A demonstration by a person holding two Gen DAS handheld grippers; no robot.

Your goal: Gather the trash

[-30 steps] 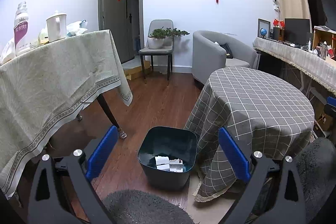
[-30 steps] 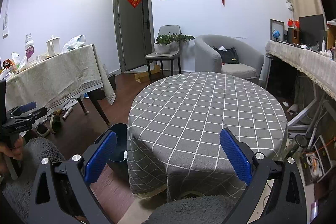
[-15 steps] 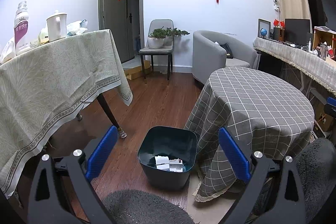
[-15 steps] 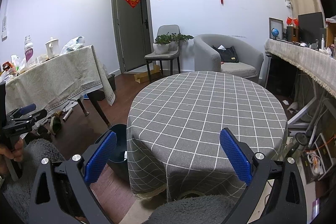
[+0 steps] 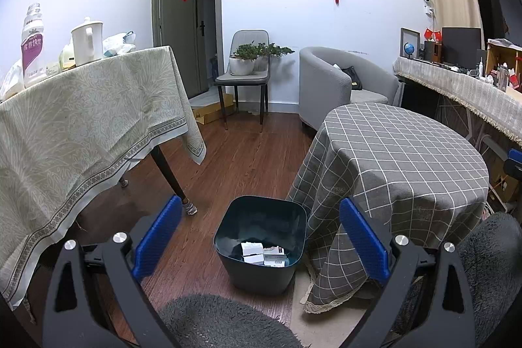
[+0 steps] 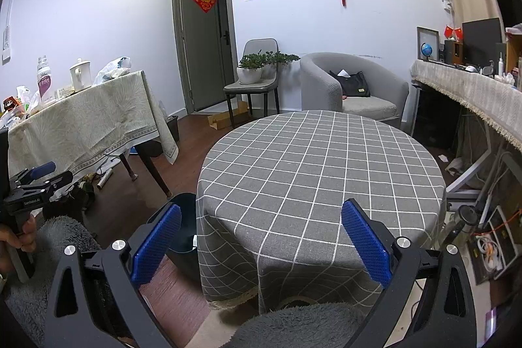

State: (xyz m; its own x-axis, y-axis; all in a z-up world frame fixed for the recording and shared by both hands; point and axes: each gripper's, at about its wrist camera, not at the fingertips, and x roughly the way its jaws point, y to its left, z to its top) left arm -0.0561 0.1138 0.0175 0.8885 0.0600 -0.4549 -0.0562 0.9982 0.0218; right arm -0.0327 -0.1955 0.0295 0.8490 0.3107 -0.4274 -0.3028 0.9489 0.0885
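**Both grippers empty, trash in the bin by the round table**

The left gripper [image 5: 259, 229] hung over the floor with its blue-padded fingers [image 5: 156, 237] spread wide and nothing between them. Straight ahead of it stood the dark bin [image 5: 261, 269] on the wooden floor, touching the hanging edge of the grey checked cloth of the round table [image 5: 401, 158]. At the bottom of the bin lay a few small white boxes [image 5: 253, 251], bunched together.

The right gripper [image 6: 261, 232] was held higher, facing the round table's top, its fingers [image 6: 365, 242] likewise wide apart and empty. From that side only a sliver of the bin showed past the cloth. A hand [image 6: 16, 238] gripped the left gripper's handle at the left edge. A cluttered long table [image 5: 81, 126] stood off to the left.
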